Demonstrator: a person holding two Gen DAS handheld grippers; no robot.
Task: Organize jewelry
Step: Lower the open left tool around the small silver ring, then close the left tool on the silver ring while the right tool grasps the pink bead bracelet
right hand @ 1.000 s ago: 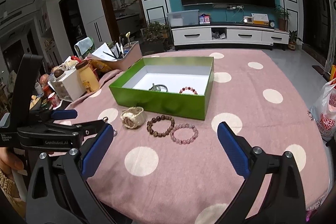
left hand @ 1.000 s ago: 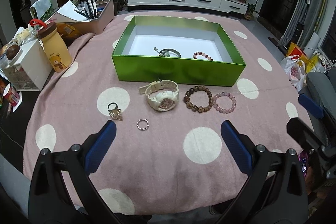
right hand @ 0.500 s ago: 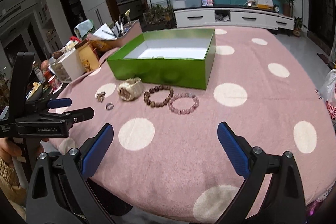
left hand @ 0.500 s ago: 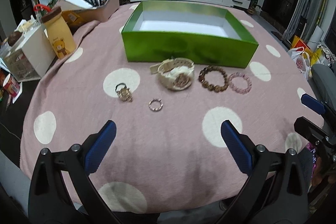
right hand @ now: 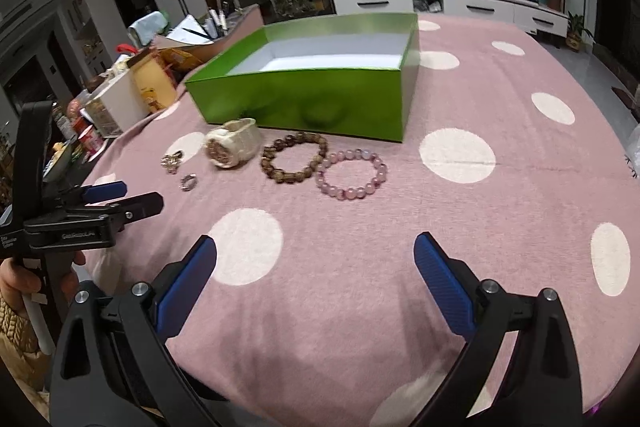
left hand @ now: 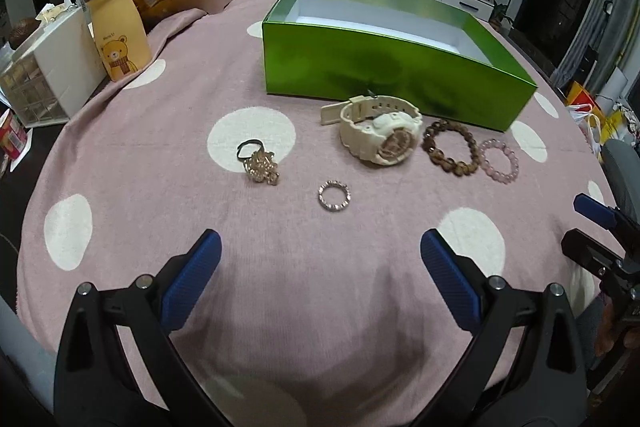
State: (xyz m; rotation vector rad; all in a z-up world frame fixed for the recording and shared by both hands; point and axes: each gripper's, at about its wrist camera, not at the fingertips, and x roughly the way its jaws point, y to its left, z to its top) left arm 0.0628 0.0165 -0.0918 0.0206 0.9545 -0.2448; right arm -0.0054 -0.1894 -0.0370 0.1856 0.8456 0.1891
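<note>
Five pieces (watch [left hand: 380, 135], two bracelets, two rings) lie before the green box [left hand: 384, 75] on the counter [left hand: 280, 287], both grippers' jaws wide, holding nothing.

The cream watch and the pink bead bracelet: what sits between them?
A brown bead bracelet lies between the watch and the pink bracelet, shown in both views.

Black gripper frames, blue fingers [left hand: 192, 283], silver screws
</note>
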